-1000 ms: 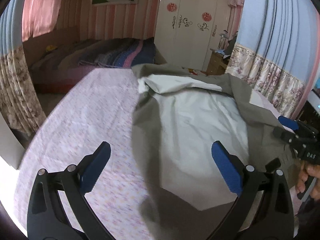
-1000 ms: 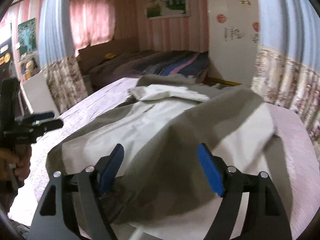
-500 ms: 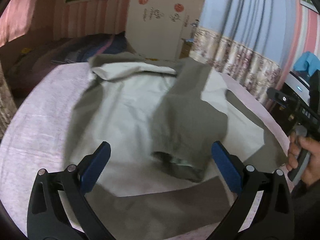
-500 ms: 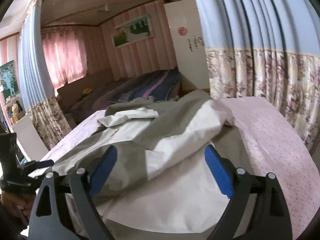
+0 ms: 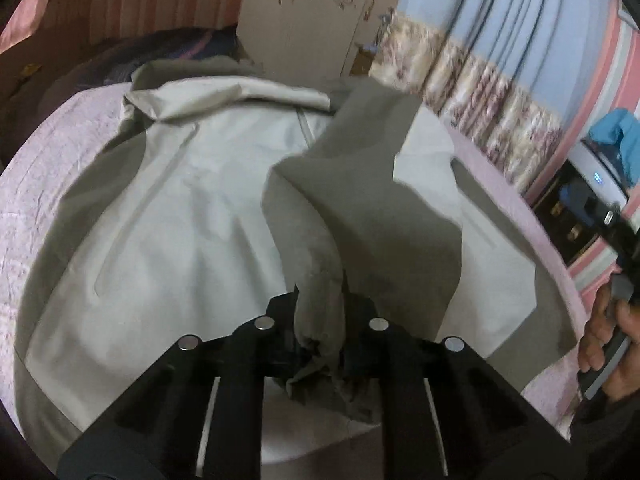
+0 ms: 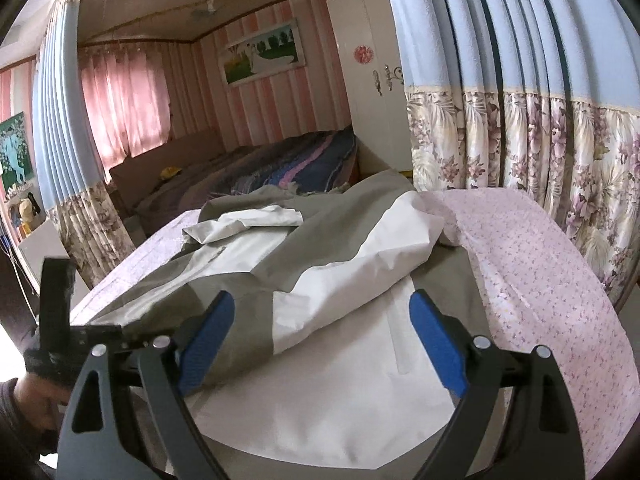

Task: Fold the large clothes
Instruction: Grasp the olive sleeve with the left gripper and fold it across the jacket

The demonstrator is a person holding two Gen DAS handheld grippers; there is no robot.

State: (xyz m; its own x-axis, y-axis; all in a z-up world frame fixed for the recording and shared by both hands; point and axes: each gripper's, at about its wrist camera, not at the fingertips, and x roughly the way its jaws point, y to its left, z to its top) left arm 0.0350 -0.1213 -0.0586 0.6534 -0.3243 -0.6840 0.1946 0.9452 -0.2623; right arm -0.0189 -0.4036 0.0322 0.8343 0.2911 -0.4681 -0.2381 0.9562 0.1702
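Two tones mark the jacket (image 5: 192,208): pale grey-white panels across the body and darker olive-grey panels along the sides and sleeves. It lies spread front-up over a bed covered by a pink floral sheet (image 6: 552,280), its collar (image 5: 224,96) turned toward the far end, a long straight seam running down the left chest. One olive sleeve (image 5: 360,184) is folded in across the middle of the body, its cuff end drawn toward the near edge. In the right wrist view the same sleeve shows as a thick fold of white and olive cloth lying diagonally over the torso.

No boxes or baskets show; a white wardrobe (image 6: 368,92) stands shut at the far side, beside blue curtains with flowered hems (image 6: 520,132), and a second bed with a striped cover (image 6: 280,168) lies beyond.

The left gripper (image 5: 320,312) points down at the near middle of the jacket, its jaws closing, with the sleeve's bunched cuff pinched between them so that cloth spills out in front of and below the fingers. The right gripper (image 6: 320,344) hangs low over the near right part of the jacket, jaws spread wide, blue pads (image 6: 438,344) clear of the fabric, nothing gripped. A hand (image 5: 608,344) wraps its handle at the right edge of the left view.
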